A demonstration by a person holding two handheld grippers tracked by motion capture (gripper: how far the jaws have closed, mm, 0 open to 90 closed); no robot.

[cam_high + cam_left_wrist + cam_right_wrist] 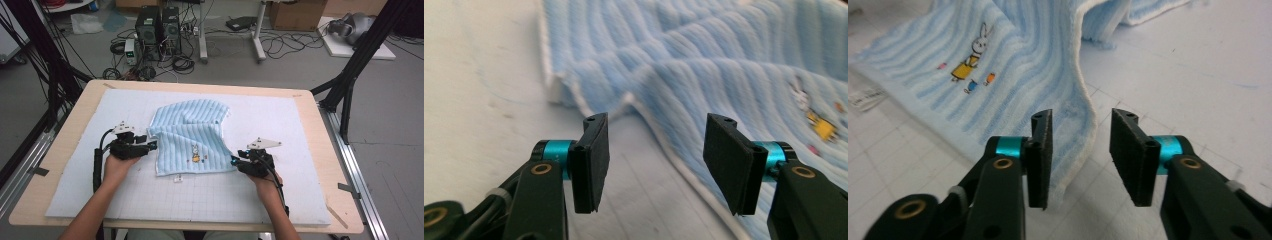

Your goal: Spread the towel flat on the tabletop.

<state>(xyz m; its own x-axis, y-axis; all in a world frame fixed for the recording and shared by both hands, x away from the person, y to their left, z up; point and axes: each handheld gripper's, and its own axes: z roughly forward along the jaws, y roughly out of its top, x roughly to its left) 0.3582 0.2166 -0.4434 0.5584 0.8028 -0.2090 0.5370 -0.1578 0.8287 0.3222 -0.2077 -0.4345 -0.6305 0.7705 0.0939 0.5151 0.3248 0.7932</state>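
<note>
The left gripper [654, 160] stands spread at the towel's [192, 137] left edge, its jaws empty: the white hem runs between them but lower down, on the mat [280, 125], and neither pad presses it. The right gripper [1080, 155] is also parted, at the towel's near right corner; the hem lies in the gap close to one pad, yet nothing is pinched. From the high view the left gripper [150, 146] and right gripper [235, 161] flank the towel, each just touching or just short of its edge. The towel, pale blue with stripes and a small rabbit [195, 152] stitched near its front, lies mid-mat and looks partly folded: a front layer sits squarely over a rumpled back part, whose far right edge bulges out past it. So one fold seems made, roughly. Left to do, by my reading: straighten the back layer, take hold of the edges again, and fold further to a neat, smaller shape.
</note>
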